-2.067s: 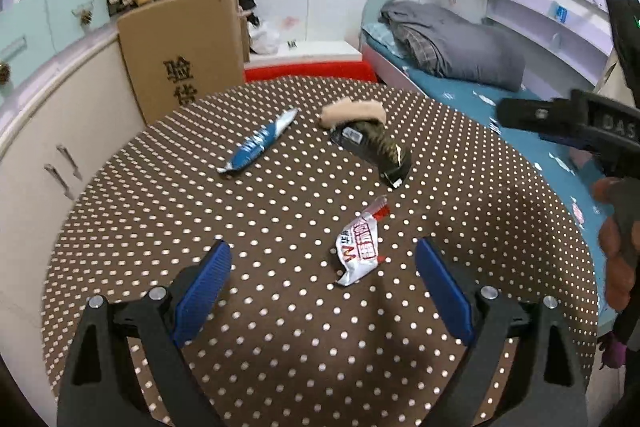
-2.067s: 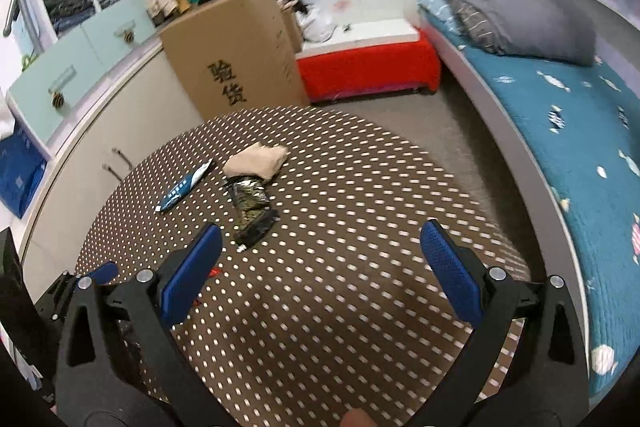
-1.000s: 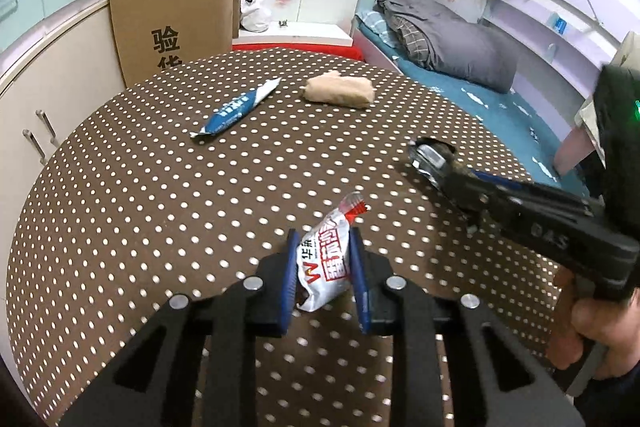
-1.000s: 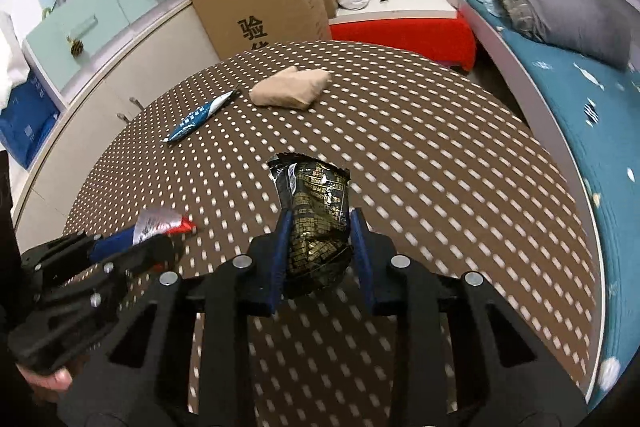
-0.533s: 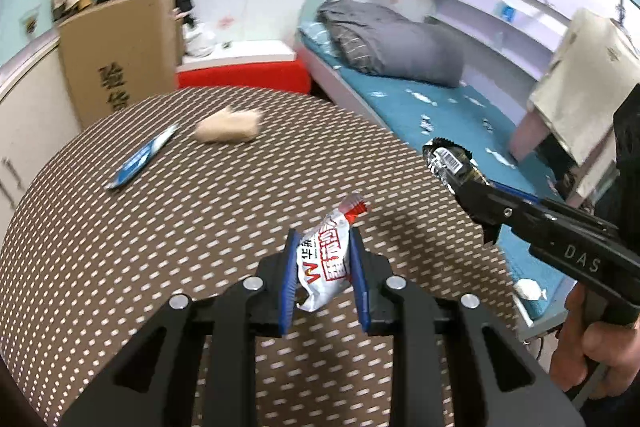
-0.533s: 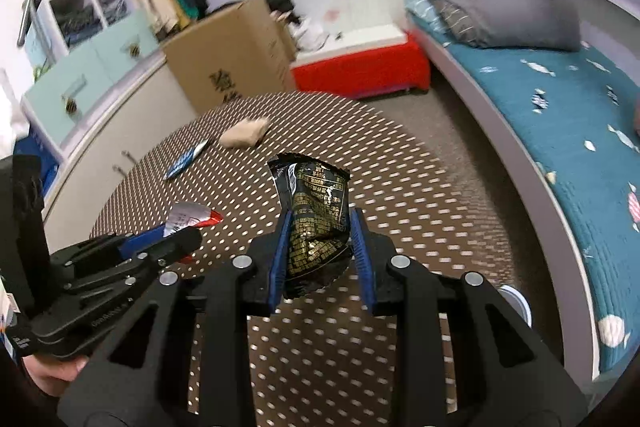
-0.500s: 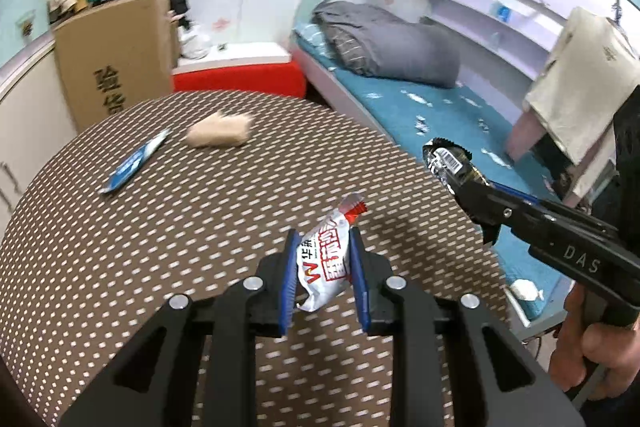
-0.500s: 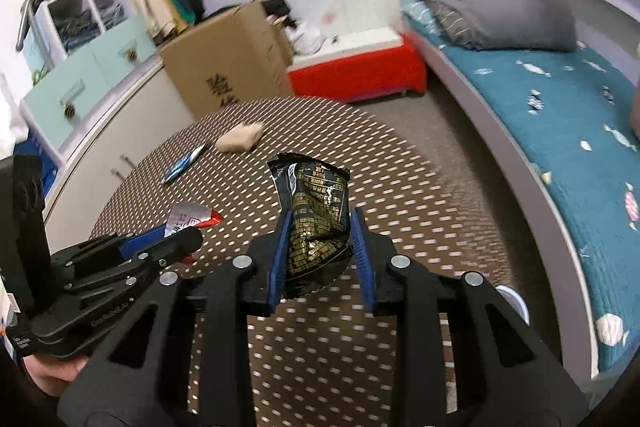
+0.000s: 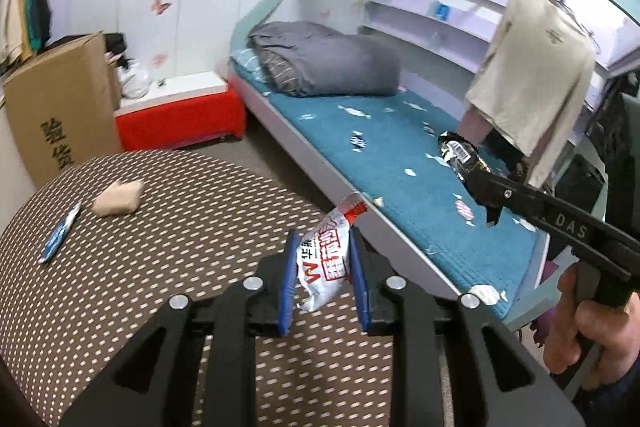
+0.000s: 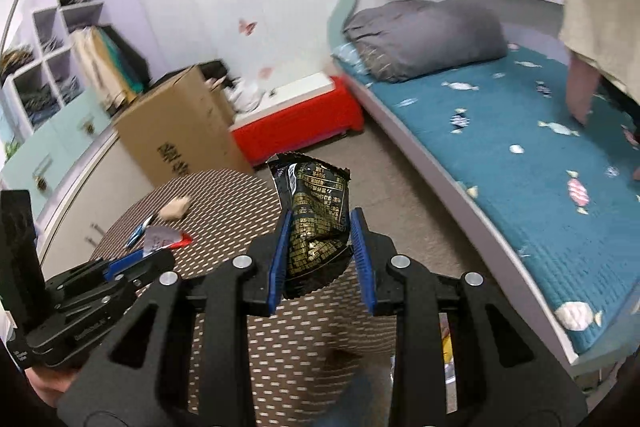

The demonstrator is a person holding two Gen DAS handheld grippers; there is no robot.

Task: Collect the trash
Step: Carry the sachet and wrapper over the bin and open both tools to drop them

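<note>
You have two pieces lifted off the brown dotted tabletop (image 9: 168, 251), left tongs (image 9: 323, 269) pinching the white-and-red snack wrapper (image 9: 326, 259), right tongs (image 10: 320, 259) pinching the black-and-gold foil packet (image 10: 316, 219); the blue wrapper (image 9: 60, 235) and beige crumpled wad (image 9: 118, 203) remain far left, and no bin shows

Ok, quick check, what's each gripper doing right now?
Left gripper: shut on the white and red wrapper.
Right gripper: shut on the black and gold wrapper.
</note>
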